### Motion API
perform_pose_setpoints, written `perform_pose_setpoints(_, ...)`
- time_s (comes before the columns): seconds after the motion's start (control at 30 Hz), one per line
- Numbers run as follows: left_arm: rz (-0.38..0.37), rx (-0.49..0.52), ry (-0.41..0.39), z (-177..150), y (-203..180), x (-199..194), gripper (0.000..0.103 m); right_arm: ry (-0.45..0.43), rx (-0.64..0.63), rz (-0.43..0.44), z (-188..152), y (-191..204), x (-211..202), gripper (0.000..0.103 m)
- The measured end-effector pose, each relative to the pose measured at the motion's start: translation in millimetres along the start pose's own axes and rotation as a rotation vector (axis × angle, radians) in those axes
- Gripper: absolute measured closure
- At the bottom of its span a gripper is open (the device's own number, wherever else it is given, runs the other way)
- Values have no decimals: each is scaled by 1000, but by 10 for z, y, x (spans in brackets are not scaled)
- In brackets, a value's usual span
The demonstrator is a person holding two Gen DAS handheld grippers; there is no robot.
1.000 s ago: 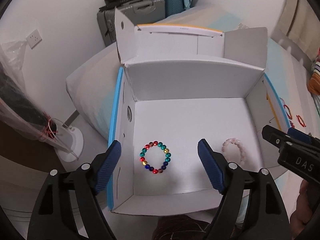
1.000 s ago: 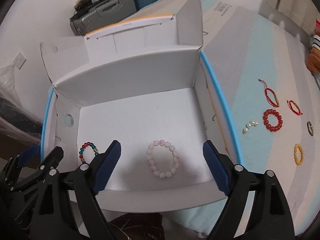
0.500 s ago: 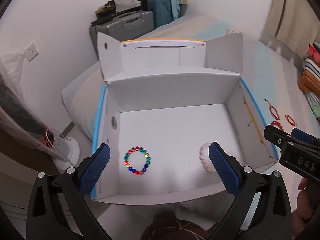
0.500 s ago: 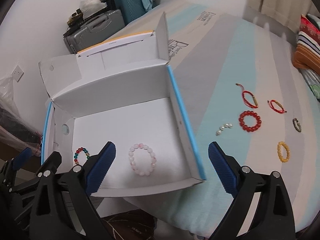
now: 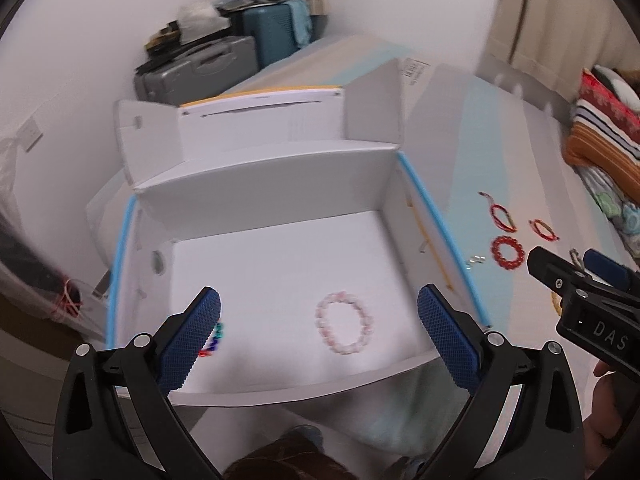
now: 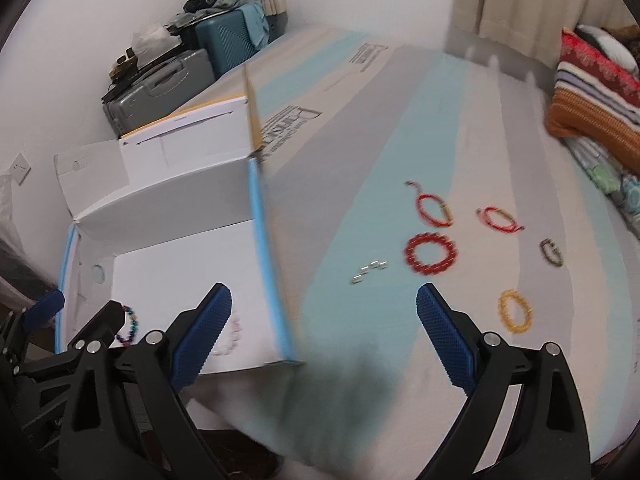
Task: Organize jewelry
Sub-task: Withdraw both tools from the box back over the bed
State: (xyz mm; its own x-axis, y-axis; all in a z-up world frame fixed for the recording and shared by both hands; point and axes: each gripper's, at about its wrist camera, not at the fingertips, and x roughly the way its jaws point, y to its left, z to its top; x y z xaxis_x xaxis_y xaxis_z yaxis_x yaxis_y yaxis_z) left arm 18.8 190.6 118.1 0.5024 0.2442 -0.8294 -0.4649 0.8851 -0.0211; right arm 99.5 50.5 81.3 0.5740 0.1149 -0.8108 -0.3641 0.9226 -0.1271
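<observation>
An open white box (image 5: 280, 200) with blue edges sits on the bed's left end; it also shows in the right wrist view (image 6: 168, 208). Inside lie a pink bead bracelet (image 5: 345, 328) and a multicoloured bead bracelet (image 5: 214, 342), partly hidden by my left finger. My left gripper (image 5: 320, 340) is open and empty above the box's near side. My right gripper (image 6: 324, 336) is open and empty over the bed right of the box. On the bed lie a red bead bracelet (image 6: 430, 254), a small pearl piece (image 6: 368, 271), a yellow bracelet (image 6: 515, 311), two red cord bracelets (image 6: 434, 210) and a dark bracelet (image 6: 552, 253).
Suitcases (image 6: 180, 72) stand by the wall behind the box. Folded striped blankets (image 6: 592, 92) lie at the bed's far right. The bed has a grey and light-blue striped cover (image 6: 400, 140). A curtain (image 6: 532, 4) hangs at the back.
Both grippers have swung right and pulled back. The right wrist view now faces the jewelry on the bed instead of the box. Both bracelets stay in the box.
</observation>
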Motion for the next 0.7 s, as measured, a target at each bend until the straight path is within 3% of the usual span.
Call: perform_pose_setpoints(0.7,-156,184,-56,137,-1584,312,6,-40,152,-111,-168,-1632,290,13)
